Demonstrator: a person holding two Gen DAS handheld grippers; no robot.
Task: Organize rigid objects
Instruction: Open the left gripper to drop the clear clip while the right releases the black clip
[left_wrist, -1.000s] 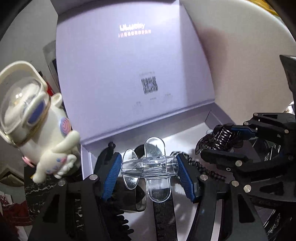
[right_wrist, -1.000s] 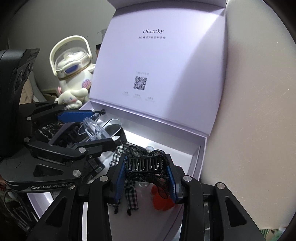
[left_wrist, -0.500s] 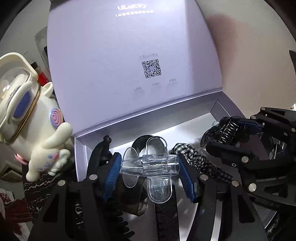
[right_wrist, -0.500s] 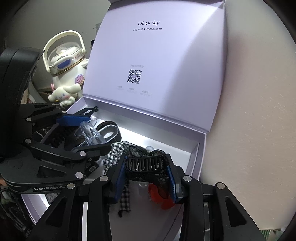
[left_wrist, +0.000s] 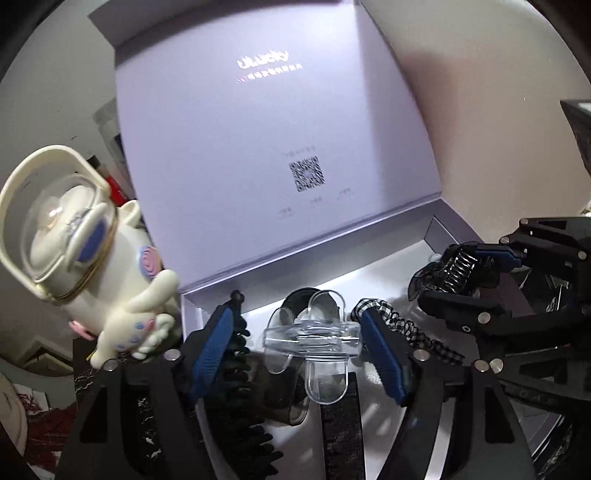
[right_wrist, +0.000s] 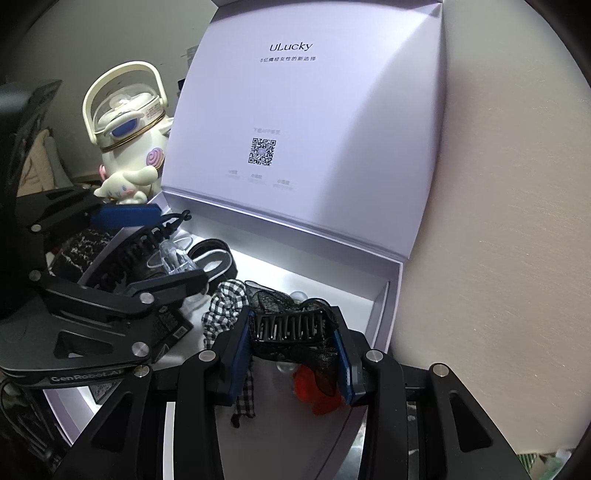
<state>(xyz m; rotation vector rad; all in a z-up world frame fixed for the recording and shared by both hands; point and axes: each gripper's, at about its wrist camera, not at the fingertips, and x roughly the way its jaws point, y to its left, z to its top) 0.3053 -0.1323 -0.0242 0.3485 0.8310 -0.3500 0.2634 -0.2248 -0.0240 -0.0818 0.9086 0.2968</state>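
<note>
While both claws hang over the open box (right_wrist: 380, 314), the step looks like putting hair clips away inside it. Nearest in the left wrist view, the left claw (left_wrist: 295, 339) has its blue pads spread apart. The clear clip (left_wrist: 314, 339) sits between them, and one end meets the right pad but there is a gap at the left pad, so it seems let go or nearly so. I cannot tell if the clear clip rests on something below. Its long body lies sideways, from one pad across to the other, and its round wings point up and down in the picture. Under it lie a dark strap and a black toothed clip (left_wrist: 240, 387), just beside the left pad. In the right wrist view, the right claw (right_wrist: 293, 332) is clamped on the black clip (right_wrist: 291, 325), which has black net on it. That clip also lies sideways across the pads, with its teeth pointing down at the box floor. Just under it are a checked hair tie (right_wrist: 225, 306) and something red (right_wrist: 314, 387). Next, I think each clip needs a bare spot on the white floor, so the right claw should go low, then open slowly. Farther back the lid (right_wrist: 295, 129) stands up against the wall, and a white toy bottle (right_wrist: 125, 147) stands outside the box on the left.
</note>
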